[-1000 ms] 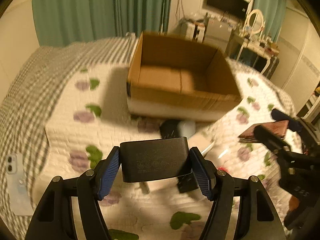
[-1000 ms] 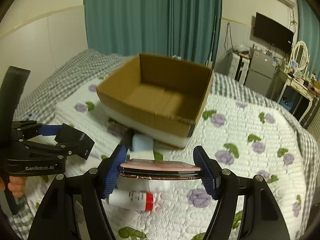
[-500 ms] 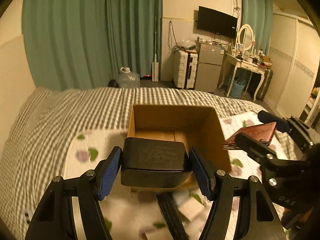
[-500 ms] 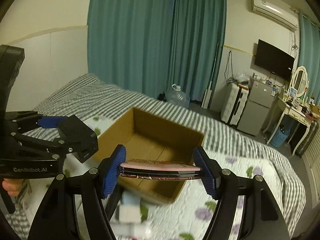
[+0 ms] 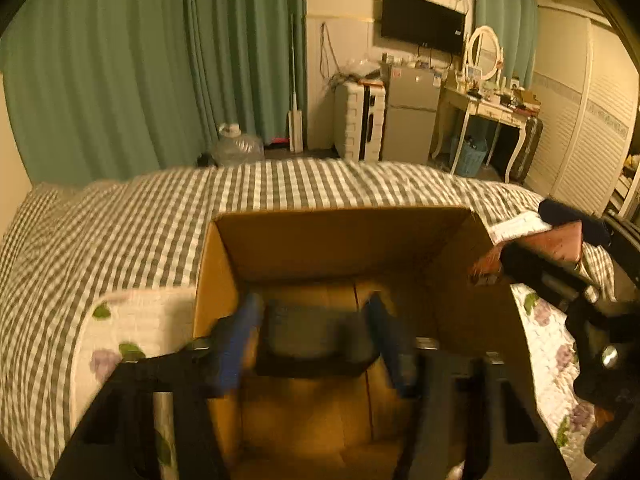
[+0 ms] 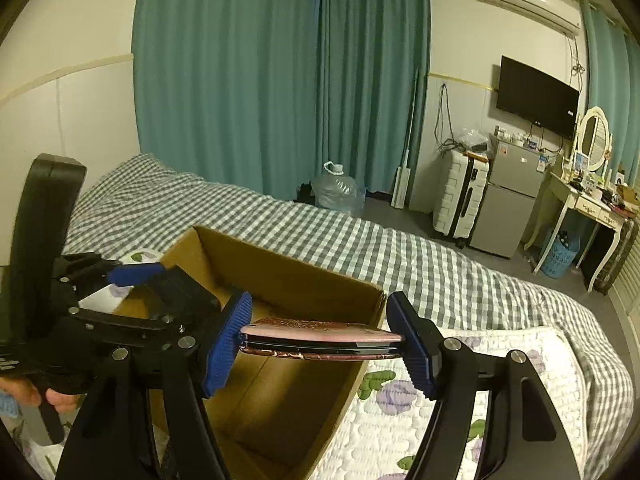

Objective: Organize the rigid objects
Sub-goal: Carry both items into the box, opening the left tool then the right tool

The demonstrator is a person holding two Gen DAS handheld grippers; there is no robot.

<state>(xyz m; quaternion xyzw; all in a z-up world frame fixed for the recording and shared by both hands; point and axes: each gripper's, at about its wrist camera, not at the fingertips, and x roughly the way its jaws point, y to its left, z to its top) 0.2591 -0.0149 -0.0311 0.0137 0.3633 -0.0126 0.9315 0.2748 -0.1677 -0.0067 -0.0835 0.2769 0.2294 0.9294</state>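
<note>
An open cardboard box (image 5: 344, 236) stands on the bed; it also shows in the right wrist view (image 6: 288, 276). My left gripper (image 5: 316, 336) is shut on a black power adapter (image 5: 312, 336) and holds it over the inside of the box, blurred by motion. My right gripper (image 6: 322, 338) is shut on a pink phone (image 6: 320, 334), held flat above the box's right rim. The phone also shows in the left wrist view (image 5: 556, 244) at the right of the box. The left gripper shows in the right wrist view (image 6: 168, 284) over the box's left side.
The bed has a grey checked sheet (image 5: 120, 216) and a white floral quilt (image 6: 492, 392). Beyond the bed stand a water jug (image 6: 338, 190), a white suitcase (image 6: 458, 196), a small fridge (image 6: 510, 196) and a dressing table (image 6: 584, 204). Green curtains (image 6: 280, 72) hang behind.
Both grippers have risen from the quilt and moved forward to the box. The adapter now sits over the box's inside, and the phone is above its right rim.
</note>
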